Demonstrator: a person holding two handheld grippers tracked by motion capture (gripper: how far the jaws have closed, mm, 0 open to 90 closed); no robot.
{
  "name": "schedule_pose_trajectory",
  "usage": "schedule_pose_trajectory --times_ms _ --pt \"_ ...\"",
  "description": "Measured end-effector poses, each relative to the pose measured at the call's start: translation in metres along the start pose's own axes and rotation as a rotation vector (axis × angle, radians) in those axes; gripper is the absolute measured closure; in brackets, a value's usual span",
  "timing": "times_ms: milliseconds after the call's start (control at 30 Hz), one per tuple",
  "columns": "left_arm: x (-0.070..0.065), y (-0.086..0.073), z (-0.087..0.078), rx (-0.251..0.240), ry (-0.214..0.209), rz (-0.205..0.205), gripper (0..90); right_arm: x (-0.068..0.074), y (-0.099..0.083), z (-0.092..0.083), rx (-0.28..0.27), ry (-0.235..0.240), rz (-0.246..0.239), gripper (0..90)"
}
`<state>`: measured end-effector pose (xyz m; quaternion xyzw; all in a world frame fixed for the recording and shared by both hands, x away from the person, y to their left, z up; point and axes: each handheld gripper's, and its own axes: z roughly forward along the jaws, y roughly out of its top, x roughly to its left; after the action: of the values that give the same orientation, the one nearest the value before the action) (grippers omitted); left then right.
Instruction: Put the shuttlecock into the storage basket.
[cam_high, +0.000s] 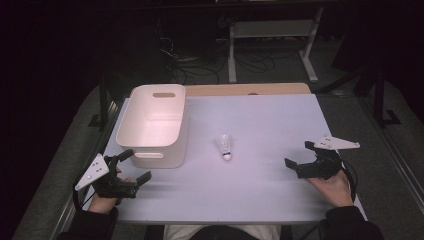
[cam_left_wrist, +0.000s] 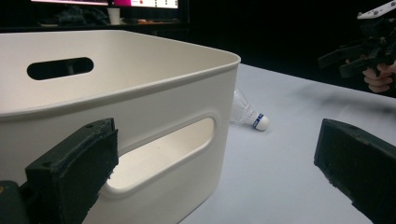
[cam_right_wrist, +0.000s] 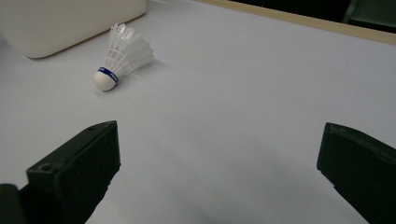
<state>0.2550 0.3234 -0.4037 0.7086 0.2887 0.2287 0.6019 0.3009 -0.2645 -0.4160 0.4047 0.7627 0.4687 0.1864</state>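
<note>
**Shuttlecock lies between two open hand-held grippers, nearer the right**

The shuttlecock (cam_high: 225, 147) lies on its side near the middle of the table (cam_high: 260, 190), just right of the bin (cam_high: 152, 125) and apart from it. Its long axis runs roughly away from the person: the white cork tip points back toward the person's edge, the feather skirt toward the far edge. A blue band rings the cork, and the skirt is white and translucent.

The right hand-held gripper (cam_high: 299, 159) rests at the right side of the table, jaws spread wide with nothing between them. From it the shuttlecock lies to the left and slightly farther out; in the right gripper view it (cam_right_wrist: 120, 58) sits ahead and left of the jaws, cork end closest.

The left hand-held gripper (cam_high: 134, 165) is also open and empty, close against the bin's near wall (cam_left_wrist: 154, 116). The bin's corner stands between it and the shuttlecock (cam_left_wrist: 250, 115), so the right one looks to have the clearer line, approaching the cork end
</note>
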Motion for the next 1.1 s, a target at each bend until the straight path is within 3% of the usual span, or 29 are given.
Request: schedule_pose_trajectory --times_ms 1100 --pt "-0.0007 -0.0001 0.0009 0.007 -0.005 0.005 0.0 0.0046 0.0050 -0.0029 -0.009 0.024 0.001 0.0"
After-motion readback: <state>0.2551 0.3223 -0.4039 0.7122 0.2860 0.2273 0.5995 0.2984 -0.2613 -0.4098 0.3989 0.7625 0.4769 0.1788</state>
